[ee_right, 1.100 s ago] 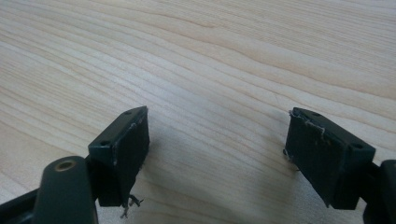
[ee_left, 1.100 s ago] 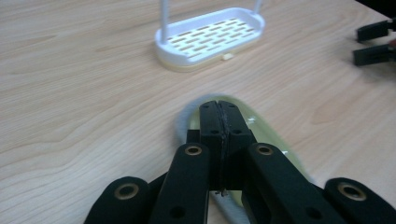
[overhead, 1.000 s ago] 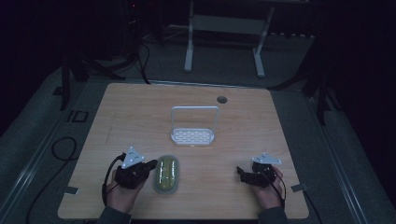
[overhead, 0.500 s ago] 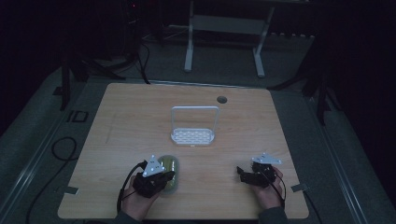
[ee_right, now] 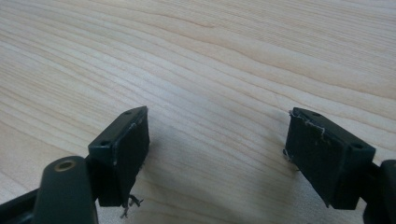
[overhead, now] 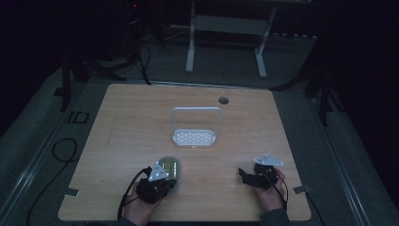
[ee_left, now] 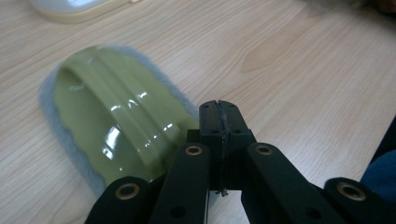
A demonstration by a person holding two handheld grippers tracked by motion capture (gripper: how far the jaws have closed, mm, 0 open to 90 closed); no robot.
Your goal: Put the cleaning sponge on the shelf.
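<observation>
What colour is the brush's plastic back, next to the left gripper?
Glossy olive green brush, edged with a grey fuzzy pad; clearest in the left gripper view.

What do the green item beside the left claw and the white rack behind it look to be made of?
Green item: looks like glossy moulded plastic, going by the sharp light reflections on its ridged handle, with a grey fuzzy edge around it that reads as fleece or microfibre padding.
White rack: probably plastic or coated metal, with a slotted base and a thin arched frame; the view is too dim to decide.
</observation>
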